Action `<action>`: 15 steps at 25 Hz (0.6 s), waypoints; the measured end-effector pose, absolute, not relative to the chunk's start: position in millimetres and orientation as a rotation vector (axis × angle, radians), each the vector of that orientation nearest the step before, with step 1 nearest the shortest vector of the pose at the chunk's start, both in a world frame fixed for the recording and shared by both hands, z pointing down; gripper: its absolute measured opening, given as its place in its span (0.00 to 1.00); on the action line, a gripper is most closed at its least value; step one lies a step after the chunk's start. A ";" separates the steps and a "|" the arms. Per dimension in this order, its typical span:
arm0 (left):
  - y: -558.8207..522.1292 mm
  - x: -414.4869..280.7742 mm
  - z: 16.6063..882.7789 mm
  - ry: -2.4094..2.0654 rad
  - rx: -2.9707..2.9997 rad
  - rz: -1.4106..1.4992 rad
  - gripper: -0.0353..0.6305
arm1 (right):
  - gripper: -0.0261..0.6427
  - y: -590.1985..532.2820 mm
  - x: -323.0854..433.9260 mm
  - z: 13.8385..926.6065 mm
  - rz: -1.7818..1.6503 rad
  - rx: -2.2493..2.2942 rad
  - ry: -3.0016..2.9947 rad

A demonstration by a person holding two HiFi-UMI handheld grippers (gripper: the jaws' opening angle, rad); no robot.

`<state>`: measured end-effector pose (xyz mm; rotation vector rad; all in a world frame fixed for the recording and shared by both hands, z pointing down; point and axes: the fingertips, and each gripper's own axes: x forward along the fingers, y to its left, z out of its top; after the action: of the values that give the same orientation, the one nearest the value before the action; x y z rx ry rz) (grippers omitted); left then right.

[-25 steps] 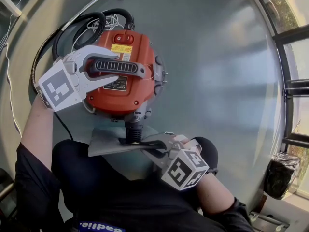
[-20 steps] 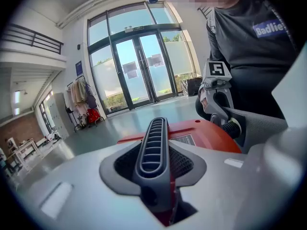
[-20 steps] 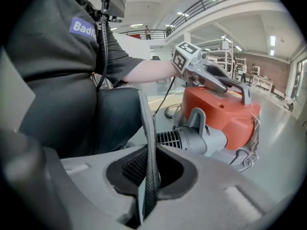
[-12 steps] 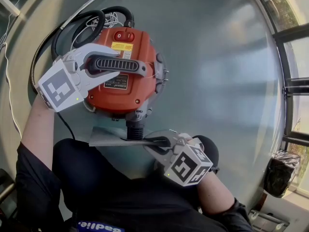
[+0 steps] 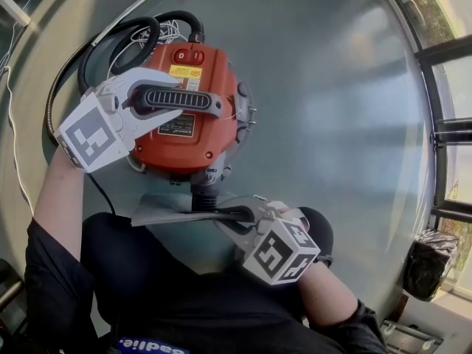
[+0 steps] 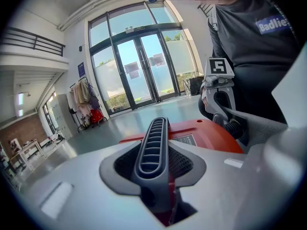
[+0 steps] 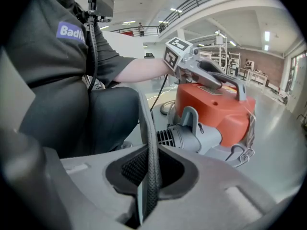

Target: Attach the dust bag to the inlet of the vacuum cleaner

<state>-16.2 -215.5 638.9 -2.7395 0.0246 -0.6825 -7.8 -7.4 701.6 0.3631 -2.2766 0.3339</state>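
An orange vacuum cleaner (image 5: 193,120) stands on the grey floor. My left gripper (image 5: 181,98) is shut on its black ribbed handle (image 5: 177,100), which fills the jaws in the left gripper view (image 6: 152,150). The grey inlet stub (image 5: 204,196) points toward me. A flat grey dust bag (image 5: 158,212) lies against that inlet, with my right gripper (image 5: 240,214) shut on its right edge. In the right gripper view the bag (image 7: 148,143) stands edge-on between the pads, with the vacuum (image 7: 216,109) just beyond it.
A black hose and cable (image 5: 140,35) coil behind the vacuum. My legs in dark trousers (image 5: 147,271) are directly below the bag. A black bin bag (image 5: 426,264) sits by the window frames (image 5: 450,131) at the right.
The right gripper has rolled slightly and shifted the dust bag a little up against the inlet. The left gripper's jaws have drawn in on the handle; that hand stayed put.
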 end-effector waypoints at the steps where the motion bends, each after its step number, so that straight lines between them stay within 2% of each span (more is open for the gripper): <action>1: -215.5 -16.3 638.9 0.026 -2.740 -0.683 0.26 | 0.08 -7.1 -5.2 702.6 0.343 0.378 -2.274; 15: -215.1 -15.9 637.9 0.042 -2.742 -0.680 0.26 | 0.09 -12.2 -12.0 699.4 0.274 0.376 -2.234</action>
<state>-15.9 -215.1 637.9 -2.7422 0.0419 -0.6805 -12.0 -12.2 699.4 0.3758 -2.2344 0.2742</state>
